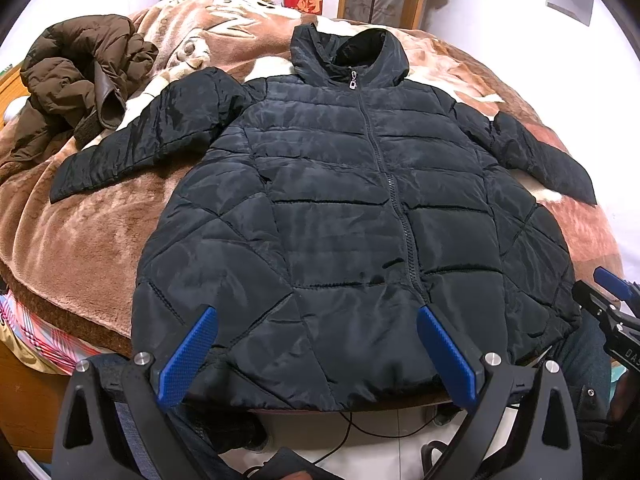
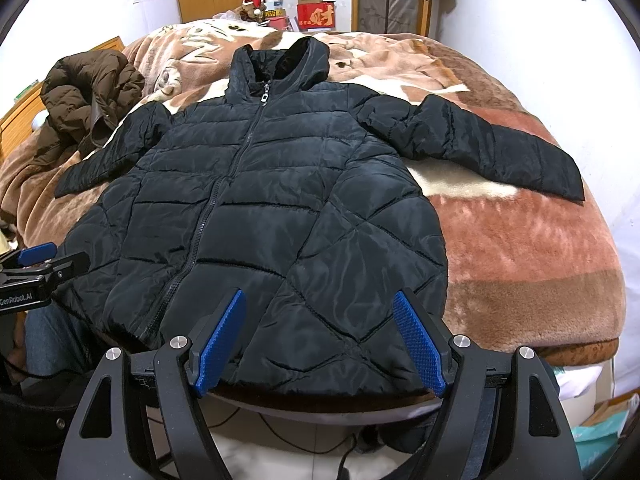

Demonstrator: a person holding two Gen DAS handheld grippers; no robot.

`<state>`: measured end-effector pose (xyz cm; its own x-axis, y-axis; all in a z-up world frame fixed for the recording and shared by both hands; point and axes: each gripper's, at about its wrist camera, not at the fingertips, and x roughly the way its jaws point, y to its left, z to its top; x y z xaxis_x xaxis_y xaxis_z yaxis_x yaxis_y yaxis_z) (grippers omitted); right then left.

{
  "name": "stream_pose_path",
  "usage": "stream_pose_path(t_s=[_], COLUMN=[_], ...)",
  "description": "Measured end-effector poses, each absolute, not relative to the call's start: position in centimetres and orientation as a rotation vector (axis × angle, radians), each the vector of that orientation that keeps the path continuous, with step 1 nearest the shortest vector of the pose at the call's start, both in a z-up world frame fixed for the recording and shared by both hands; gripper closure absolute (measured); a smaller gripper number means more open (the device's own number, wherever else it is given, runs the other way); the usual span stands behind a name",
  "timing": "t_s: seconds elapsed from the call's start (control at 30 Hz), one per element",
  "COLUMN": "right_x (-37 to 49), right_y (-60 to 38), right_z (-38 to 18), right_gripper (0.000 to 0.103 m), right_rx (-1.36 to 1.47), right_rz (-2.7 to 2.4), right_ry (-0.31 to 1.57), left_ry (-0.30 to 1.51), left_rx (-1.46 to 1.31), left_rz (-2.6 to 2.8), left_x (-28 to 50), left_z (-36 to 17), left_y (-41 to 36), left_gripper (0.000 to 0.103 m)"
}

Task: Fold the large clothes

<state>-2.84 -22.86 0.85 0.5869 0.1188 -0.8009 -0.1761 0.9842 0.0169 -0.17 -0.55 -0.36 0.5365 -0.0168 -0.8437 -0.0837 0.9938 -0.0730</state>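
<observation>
The black puffer jacket lies flat, zipped, face up on the bed, both sleeves spread outward: no fold made yet, so all folding remains. Left tongs and right tongs hover spread at the near hem, empty

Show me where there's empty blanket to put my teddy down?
The widest bare blanket lies right of the black puffer jacket, below its right sleeve. A smaller patch sits under the left sleeve. The far left is crowded by the brown coat.
</observation>
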Motion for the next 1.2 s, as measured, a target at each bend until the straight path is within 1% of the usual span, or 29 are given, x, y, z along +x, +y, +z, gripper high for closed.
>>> stream_pose_path(t_s=[1.2], right_x=[-2.98], right_y=[-22.55], right_z=[0.44], right_gripper=[0.027], right_rx=[-0.067], right_rz=[0.172], right_ry=[0.937], left_ry=[1.012], left_rx=[-0.116], left_rz=[0.036], left_x=[-0.38], left_z=[-0.93], left_y=[-1.11], left_gripper=[0.002])
